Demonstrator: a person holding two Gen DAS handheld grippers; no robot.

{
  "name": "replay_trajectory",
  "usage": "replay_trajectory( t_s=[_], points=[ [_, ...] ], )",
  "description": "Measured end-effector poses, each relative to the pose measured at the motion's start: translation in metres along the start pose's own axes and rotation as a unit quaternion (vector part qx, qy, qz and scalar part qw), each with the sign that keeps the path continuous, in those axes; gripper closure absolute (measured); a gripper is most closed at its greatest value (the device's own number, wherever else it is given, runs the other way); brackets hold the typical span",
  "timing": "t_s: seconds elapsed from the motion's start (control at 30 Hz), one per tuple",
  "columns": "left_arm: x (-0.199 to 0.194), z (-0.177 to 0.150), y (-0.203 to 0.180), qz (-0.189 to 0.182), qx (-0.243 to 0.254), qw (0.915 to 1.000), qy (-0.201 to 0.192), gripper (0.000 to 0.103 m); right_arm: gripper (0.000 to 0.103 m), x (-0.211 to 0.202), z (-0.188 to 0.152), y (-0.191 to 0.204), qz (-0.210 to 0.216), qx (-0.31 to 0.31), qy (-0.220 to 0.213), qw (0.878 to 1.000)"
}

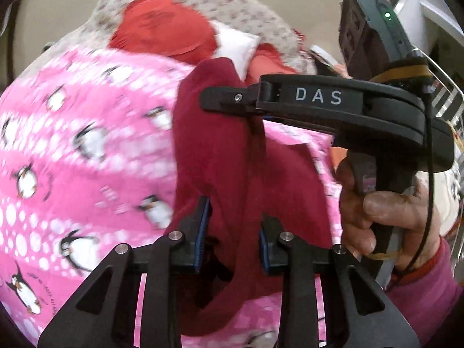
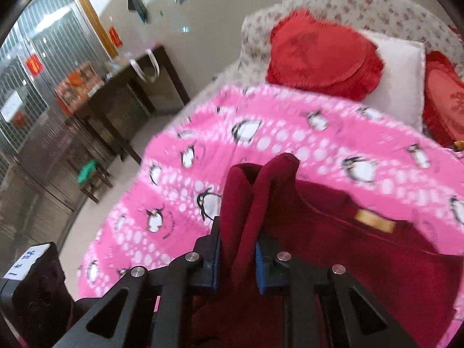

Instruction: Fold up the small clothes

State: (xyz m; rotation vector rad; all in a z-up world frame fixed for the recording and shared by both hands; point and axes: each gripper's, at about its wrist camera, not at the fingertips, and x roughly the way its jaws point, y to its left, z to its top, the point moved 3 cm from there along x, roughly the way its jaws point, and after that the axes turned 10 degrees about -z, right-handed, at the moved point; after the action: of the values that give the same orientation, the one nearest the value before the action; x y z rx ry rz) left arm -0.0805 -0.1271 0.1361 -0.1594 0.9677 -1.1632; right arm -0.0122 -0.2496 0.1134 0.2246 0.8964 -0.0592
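Gripping the maroon garment (image 2: pixel 333 232), both tongs (image 1: pixel 233 232) (image 2: pixel 236 242) apparently pinch folds.

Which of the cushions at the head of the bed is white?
The plain rectangular pillow, wedged between the two red fringed cushions; those are red with a darker motif.

"DAS" on right tongs (image 1: pixel 232 98)

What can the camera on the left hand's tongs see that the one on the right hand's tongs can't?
Only the left view shows the right tongs from the side and the hand gripping their handle. Only the right view shows the dark side table, the metal shutters and a tan label on the garment. Both show the dark red garment pinched in tongs, the pink penguin blanket and red cushions.
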Motion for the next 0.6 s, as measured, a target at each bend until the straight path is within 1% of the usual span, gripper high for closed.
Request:
replay_trajectory(
  t_s=[0.07, 0.13, 0.17, 0.2, 0.3, 0.37, 0.4, 0.47, 0.5, 0.6],
  points=[
    [0.008, 0.005, -0.022, -0.009, 0.017, 0.9998, 0.003, 0.076, 0.086, -0.031, -0.003, -0.022, 0.001, 0.011, -0.02, 1.0],
    [0.022, 0.008, -0.053, -0.024, 0.035, 0.999, 0.013, 0.076, 0.086, -0.053, -0.008, -0.041, -0.006, 0.019, -0.034, 0.999],
    [0.029, 0.008, -0.061, -0.027, 0.04, 0.9987, 0.017, 0.076, 0.086, -0.065, -0.012, -0.055, -0.01, 0.028, -0.041, 0.999],
    [0.04, 0.008, -0.077, -0.033, 0.052, 0.9978, 0.026, 0.076, 0.086, -0.074, -0.016, -0.068, -0.013, 0.036, -0.046, 0.998],
    [0.067, 0.004, -0.107, -0.041, 0.07, 0.9955, 0.048, 0.076, 0.086, -0.1, -0.038, -0.112, -0.03, 0.068, -0.053, 0.996],
    [0.088, -0.001, -0.126, -0.045, 0.08, 0.9935, 0.068, 0.076, 0.087, -0.105, -0.052, -0.137, -0.038, 0.087, -0.051, 0.994],
    [0.103, -0.007, -0.132, -0.042, 0.083, 0.9925, 0.08, 0.076, 0.087, -0.107, -0.058, -0.149, -0.041, 0.095, -0.048, 0.993],
    [0.118, -0.019, -0.137, -0.04, 0.078, 0.992, 0.091, 0.076, 0.087, -0.103, -0.073, -0.172, -0.056, 0.113, -0.04, 0.991],
    [0.132, -0.024, -0.137, -0.042, 0.068, 0.9918, 0.099, 0.076, 0.087, -0.099, -0.079, -0.182, -0.062, 0.121, -0.035, 0.99],
    [0.15, -0.033, -0.135, -0.058, 0.038, 0.9909, 0.116, 0.076, 0.087, -0.074, -0.098, -0.211, -0.077, 0.152, -0.01, 0.985]
  ],
)
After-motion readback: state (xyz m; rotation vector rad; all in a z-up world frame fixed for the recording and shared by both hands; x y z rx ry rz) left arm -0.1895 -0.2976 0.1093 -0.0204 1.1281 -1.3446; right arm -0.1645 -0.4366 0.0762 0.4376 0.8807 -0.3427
